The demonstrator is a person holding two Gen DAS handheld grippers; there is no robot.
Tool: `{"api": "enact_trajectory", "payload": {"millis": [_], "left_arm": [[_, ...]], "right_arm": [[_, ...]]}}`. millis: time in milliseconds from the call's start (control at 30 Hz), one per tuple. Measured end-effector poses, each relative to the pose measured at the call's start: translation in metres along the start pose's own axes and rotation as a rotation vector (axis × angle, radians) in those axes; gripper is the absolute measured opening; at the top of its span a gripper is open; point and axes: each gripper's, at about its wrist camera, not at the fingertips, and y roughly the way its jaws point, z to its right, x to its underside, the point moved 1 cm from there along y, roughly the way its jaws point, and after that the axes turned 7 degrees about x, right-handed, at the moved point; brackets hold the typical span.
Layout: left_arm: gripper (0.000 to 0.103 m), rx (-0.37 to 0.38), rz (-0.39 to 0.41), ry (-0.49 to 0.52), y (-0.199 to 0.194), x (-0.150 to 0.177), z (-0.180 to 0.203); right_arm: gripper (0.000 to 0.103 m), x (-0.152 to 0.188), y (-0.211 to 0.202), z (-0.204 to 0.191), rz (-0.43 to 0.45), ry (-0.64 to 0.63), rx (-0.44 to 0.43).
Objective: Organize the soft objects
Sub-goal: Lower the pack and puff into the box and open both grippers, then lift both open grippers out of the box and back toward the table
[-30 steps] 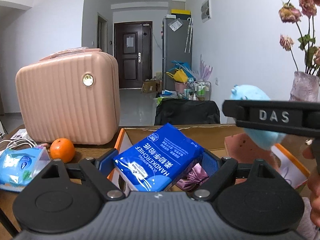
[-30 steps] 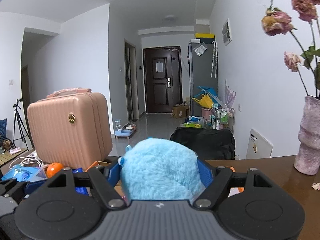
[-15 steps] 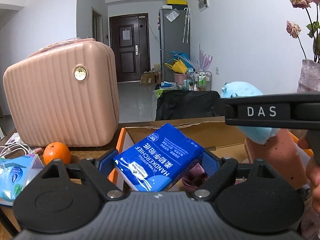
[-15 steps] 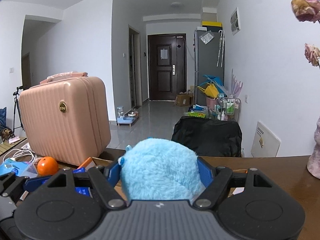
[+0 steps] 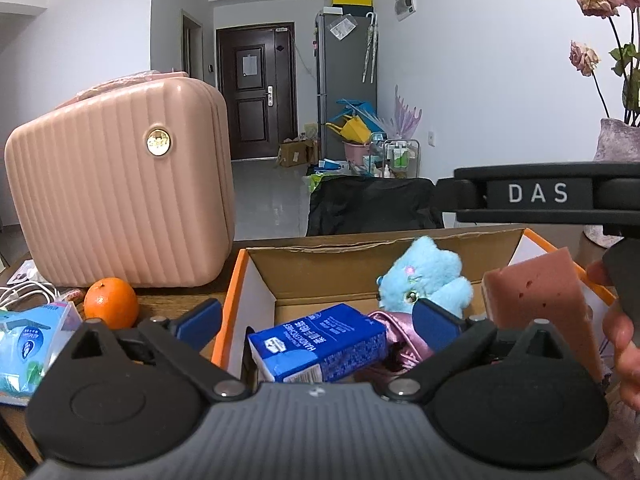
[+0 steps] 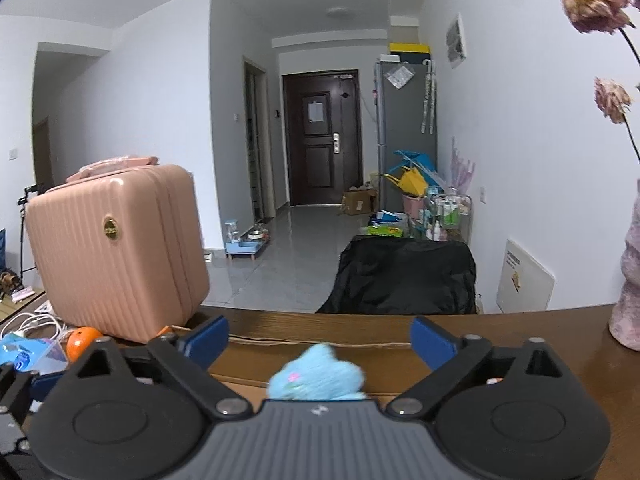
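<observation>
A cardboard box [image 5: 360, 254] with orange flaps stands open on the wooden table. Inside lie a blue handkerchief pack [image 5: 320, 342], a blue plush toy [image 5: 428, 278], a pink satin cloth [image 5: 390, 320] and a pink sponge [image 5: 540, 292]. My left gripper [image 5: 316, 316] is open above the box's near edge, the pack lying loose below it. My right gripper [image 6: 320, 336] is open and empty; the plush [image 6: 316, 378] sits below it. The right gripper's body [image 5: 536, 194] crosses the left wrist view at right.
A pink ribbed suitcase [image 5: 120, 184] stands left of the box, with an orange [image 5: 111, 302] and a wet-wipe pack [image 5: 28, 348] in front of it. A vase of dried roses [image 6: 630, 272] stands at the right. A black chair back [image 6: 404, 276] lies beyond the table.
Both grippers opened. The handkerchief pack dropped from my left gripper into the box; the plush dropped from my right gripper into the box.
</observation>
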Motion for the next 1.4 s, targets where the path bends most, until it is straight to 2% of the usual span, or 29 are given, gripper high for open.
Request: {"api": "enact_trajectory", "payload": {"millis": [433, 1400], "left_arm": [[0.103, -0.041, 0.005, -0.010, -0.007, -0.003, -0.001], [0.103, -0.045, 0.022, -0.057, -0.060, 0.017, 0.006]], "right_arm": [[0.103, 0.002, -0.005, 0.007, -0.029, 0.008, 0.038], [0.103, 0.021, -0.079, 0.026, 0.003, 0.011, 0.059]]}}
